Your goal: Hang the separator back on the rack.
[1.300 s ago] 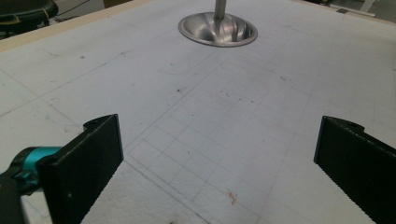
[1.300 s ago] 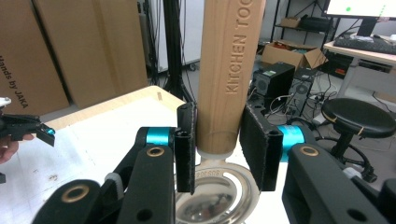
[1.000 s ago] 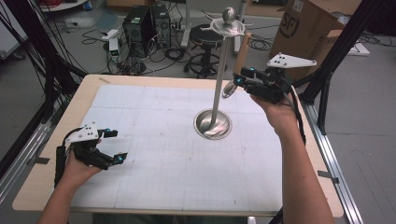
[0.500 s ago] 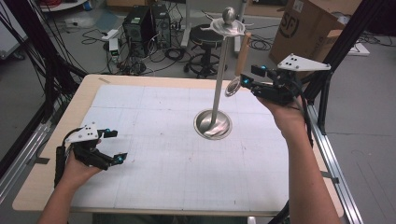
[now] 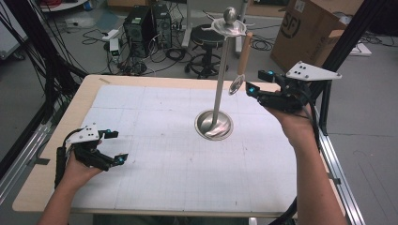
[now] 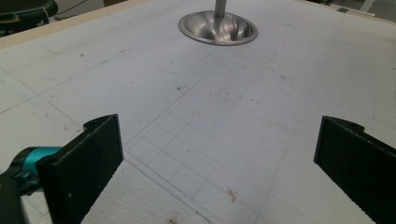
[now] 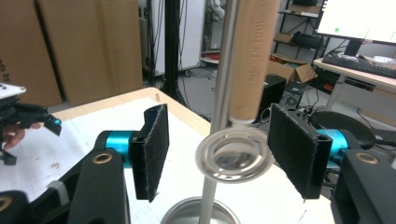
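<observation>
A metal stand rises from a round base (image 5: 214,125) on the white grid mat, its pole (image 5: 220,70) ending in hooks and a ball. From a hook hangs a utensil with a wooden handle (image 5: 243,51) and a round metal head (image 5: 236,86). My right gripper (image 5: 256,82) is held in the air just right of that head, open. In the right gripper view the head (image 7: 233,158) hangs between the spread jaws of the right gripper (image 7: 217,149) without touching them. My left gripper (image 5: 117,147) rests low at the mat's left, open and holding nothing (image 6: 219,163). The base (image 6: 217,28) lies far ahead of it.
The wooden table edge (image 5: 84,93) frames the mat (image 5: 155,140). A cardboard box (image 5: 305,28), a stool (image 5: 206,35) and computer cases (image 5: 145,21) stand on the floor beyond. Black frame posts (image 5: 28,56) flank the left side.
My right gripper has drawn back to the right, away from the pole, and risen slightly. The utensil stays hanging on the stand. The left gripper has not moved.
</observation>
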`<state>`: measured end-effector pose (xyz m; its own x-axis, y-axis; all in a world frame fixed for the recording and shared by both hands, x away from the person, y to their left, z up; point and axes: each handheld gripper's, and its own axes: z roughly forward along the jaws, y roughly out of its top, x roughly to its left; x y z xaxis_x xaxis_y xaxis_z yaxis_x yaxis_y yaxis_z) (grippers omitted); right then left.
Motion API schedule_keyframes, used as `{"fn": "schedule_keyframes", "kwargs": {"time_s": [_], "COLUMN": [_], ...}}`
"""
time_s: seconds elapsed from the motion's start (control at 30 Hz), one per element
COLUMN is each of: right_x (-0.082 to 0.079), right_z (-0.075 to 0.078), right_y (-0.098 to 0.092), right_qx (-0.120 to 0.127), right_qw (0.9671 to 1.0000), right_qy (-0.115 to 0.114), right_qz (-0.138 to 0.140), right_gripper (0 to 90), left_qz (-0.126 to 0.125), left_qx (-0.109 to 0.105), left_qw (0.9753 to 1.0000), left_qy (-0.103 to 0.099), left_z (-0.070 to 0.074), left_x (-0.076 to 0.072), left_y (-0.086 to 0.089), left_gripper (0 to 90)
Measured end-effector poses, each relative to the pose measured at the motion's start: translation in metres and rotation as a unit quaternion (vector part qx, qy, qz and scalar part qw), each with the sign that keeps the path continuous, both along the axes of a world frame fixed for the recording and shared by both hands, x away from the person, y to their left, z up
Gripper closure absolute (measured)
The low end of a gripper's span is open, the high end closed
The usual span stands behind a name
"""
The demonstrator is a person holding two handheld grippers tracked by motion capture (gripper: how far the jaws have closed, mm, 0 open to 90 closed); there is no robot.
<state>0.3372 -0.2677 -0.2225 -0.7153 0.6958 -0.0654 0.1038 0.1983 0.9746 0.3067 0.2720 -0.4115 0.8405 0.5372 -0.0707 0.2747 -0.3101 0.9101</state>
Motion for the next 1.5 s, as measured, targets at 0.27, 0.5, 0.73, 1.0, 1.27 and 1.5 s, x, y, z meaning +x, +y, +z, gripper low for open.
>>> {"fn": "schedule_keyframes", "kwargs": {"time_s": [0.27, 0.5, 0.73, 1.0, 1.27, 1.5], "right_x": [-0.009, -0.014, -0.018, -0.021, -0.022, -0.020], "right_z": [-0.009, -0.023, -0.039, -0.063, -0.084, -0.114], "right_y": [0.005, 0.009, 0.010, 0.011, 0.012, 0.019], "right_qx": [-0.010, -0.025, -0.025, -0.024, -0.019, -0.007], "right_qw": [0.9996, 0.9989, 0.9986, 0.9978, 0.9973, 0.9950], "right_qy": [-0.002, -0.004, 0.005, 0.028, 0.043, 0.067], "right_qz": [0.028, 0.040, 0.047, 0.055, 0.057, 0.073], "right_gripper": [33.1, 30.4, 27.6, 22.7, 19.7, 15.6], "left_qz": [-0.002, -0.001, -0.004, -0.010, -0.012, -0.011], "left_qx": [-0.003, -0.003, -0.004, -0.001, -0.007, -0.005], "left_qw": [1.0000, 1.0000, 1.0000, 1.0000, 0.9999, 0.9999], "left_qy": [0.000, -0.002, -0.001, -0.001, -0.004, -0.003], "left_z": [0.001, 0.001, 0.000, 0.000, 0.001, 0.000], "left_x": [-0.001, -0.001, 0.000, -0.002, -0.004, -0.004], "left_y": [0.000, 0.000, 0.000, -0.003, -0.003, -0.002], "left_gripper": [1.9, 1.8, 1.8, 1.9, 1.9, 1.9]}}
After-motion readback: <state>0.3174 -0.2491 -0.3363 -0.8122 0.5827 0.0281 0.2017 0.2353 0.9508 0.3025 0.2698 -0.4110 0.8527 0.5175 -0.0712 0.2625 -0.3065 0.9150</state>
